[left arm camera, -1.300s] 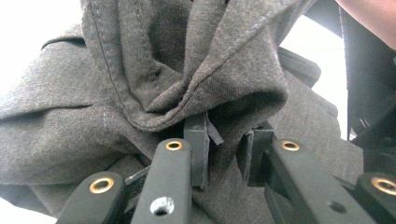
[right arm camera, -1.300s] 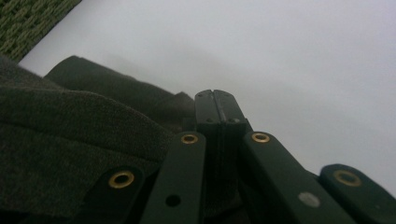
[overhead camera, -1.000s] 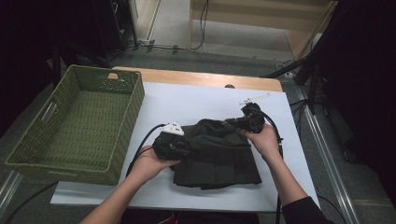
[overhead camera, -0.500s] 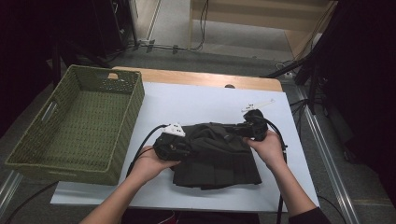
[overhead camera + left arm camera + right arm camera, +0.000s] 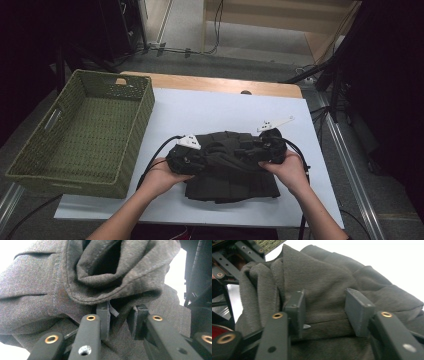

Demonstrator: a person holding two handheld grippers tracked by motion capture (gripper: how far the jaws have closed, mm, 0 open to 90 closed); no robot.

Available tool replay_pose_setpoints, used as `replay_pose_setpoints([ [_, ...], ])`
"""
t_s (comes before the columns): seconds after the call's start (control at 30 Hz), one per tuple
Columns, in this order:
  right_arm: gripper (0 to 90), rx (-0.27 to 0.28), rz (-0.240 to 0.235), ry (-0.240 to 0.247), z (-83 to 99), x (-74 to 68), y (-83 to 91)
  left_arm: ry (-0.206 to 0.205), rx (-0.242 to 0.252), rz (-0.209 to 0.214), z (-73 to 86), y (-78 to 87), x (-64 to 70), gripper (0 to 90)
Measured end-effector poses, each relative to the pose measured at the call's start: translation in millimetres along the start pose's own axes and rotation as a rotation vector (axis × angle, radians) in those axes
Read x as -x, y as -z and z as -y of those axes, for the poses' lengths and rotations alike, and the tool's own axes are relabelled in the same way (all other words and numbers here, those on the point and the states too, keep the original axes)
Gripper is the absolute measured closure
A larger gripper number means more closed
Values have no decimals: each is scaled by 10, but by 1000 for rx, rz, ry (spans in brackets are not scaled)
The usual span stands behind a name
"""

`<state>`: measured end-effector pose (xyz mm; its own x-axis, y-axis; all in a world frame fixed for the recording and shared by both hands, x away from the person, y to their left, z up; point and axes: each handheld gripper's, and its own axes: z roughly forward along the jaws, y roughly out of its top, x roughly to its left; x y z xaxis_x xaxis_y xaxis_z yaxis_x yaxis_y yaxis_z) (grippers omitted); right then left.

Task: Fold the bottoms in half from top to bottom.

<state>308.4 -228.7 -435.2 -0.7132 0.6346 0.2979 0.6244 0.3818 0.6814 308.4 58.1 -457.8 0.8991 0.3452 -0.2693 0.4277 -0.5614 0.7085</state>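
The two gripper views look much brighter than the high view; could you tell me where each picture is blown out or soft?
Left gripper view: table burns white, jaw bases soft, dark garment weave sharp. Right gripper view: white glare upper right, cloth slightly blurred. High view: dim, surroundings nearly black, white sheet evenly lit.

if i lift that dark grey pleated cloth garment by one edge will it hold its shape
Probably not: the dark grey pleated cloth garment bunches into soft folds between the tools, so it likely droops. Its fuzzy weave suggests it won't slip easily. It looks light.
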Motion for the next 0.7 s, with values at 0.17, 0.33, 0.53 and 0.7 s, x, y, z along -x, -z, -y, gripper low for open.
replay_pose_setpoints([
  [0.17, 365, -14, -14, 49, 85, -152, -66, 8, 8, 2, -4, 45, 7, 696],
  [0.33, 452, -53, 74, 115, 213, -225, -209, 3, -4, 4, -5, 69, 16, 789],
  [0.53, 780, -99, 54, 77, 234, -170, -128, -15, -21, -3, 31, 114, 7, 833],
  [0.7, 806, -82, 40, 50, 284, -157, 89, -17, -24, -10, 74, 167, -9, 834],
])
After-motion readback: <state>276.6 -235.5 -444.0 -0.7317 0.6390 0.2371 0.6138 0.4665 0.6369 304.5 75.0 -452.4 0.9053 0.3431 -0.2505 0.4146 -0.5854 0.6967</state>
